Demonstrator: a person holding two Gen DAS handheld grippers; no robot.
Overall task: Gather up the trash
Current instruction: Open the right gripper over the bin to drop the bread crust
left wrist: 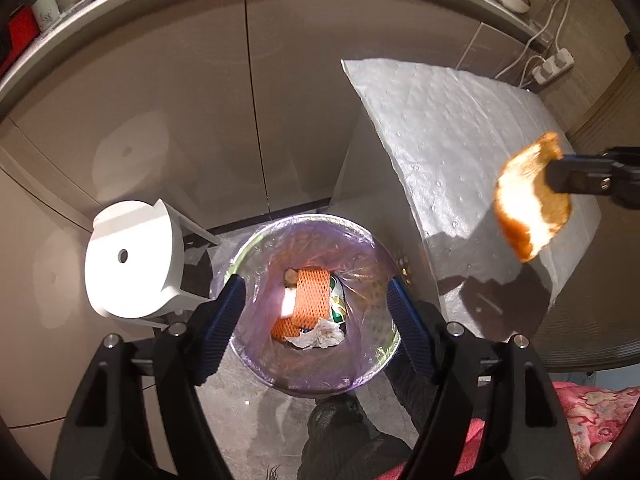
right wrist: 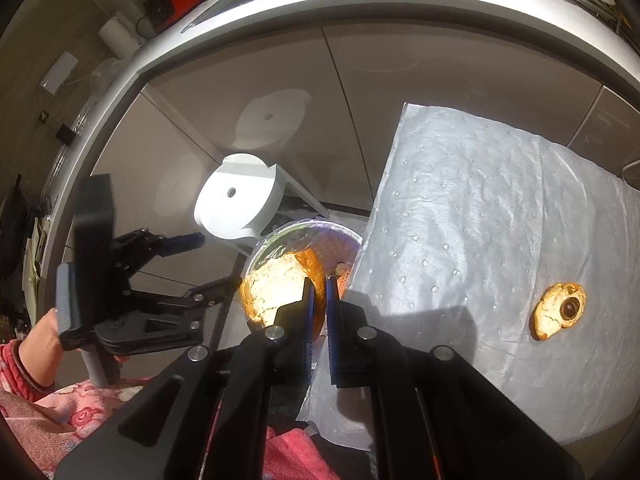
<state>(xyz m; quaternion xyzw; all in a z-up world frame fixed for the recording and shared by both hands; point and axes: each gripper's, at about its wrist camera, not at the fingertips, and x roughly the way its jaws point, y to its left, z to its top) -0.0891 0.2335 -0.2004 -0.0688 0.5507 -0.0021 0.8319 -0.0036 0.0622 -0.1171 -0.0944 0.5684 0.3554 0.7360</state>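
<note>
A round trash bin [left wrist: 256, 364] lined with a purple bag stands on the floor; it holds orange foam netting [left wrist: 308, 300], crumpled tissue and a green wrapper. My left gripper [left wrist: 316, 312] is open and empty, hovering straight above the bin. My right gripper [right wrist: 318, 296] is shut on a piece of orange peel [right wrist: 272, 292] and holds it in the air over the grey mat, near the bin's rim [right wrist: 320, 224]. The peel [left wrist: 528, 200] also shows in the left wrist view, at the right. A second peel piece with a dark stem end [right wrist: 558, 314] lies on the mat.
A grey dimpled mat [right wrist: 500, 220] covers a low table right of the bin. A white round stool [left wrist: 128, 256] stands left of the bin. Beige cabinet doors [left wrist: 200, 100] rise behind, under a countertop. A power strip [left wrist: 554, 66] lies at far right.
</note>
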